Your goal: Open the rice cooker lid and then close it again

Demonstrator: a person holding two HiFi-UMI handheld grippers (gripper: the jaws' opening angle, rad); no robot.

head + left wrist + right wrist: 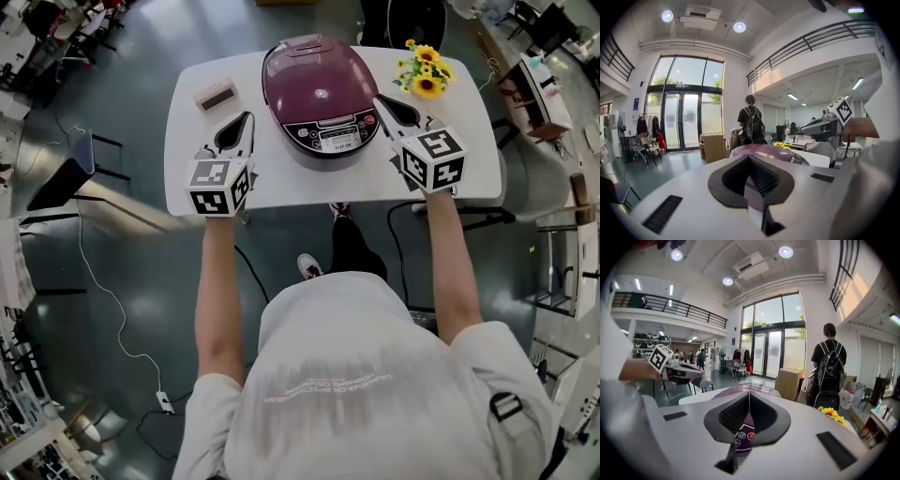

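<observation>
Nearest the head camera are the person's shoulders and white shirt (347, 375), with both forearms stretched out toward the table.

The rice cooker (321, 94) stands at the middle of the white table (281, 192), between the two grippers, its lid (314, 75) down and seated. It is a rounded purple shell with a control panel (330, 136) facing the person. It looks hard and glossy, so closed tips would probably slide on the dome. The body is likely heavy enough to stay put under a light push. The lid is probably hinged at the back, so the place to work is its front edge, just above the panel. I cannot make out a release button there.

The left gripper (244, 124) hangs just beside the cooker's left flank, apart from it. In the left gripper view its jaws are pressed together at the tips with nothing between them. The right gripper (381, 101) is close to the cooker's right front. Its jaws are also pressed together on nothing, and the panel buttons show through the gap behind the tips.

Further out, a small flat box (216, 96) lies at the table's left rear and a bunch of sunflowers (424, 73) at its right rear.
</observation>
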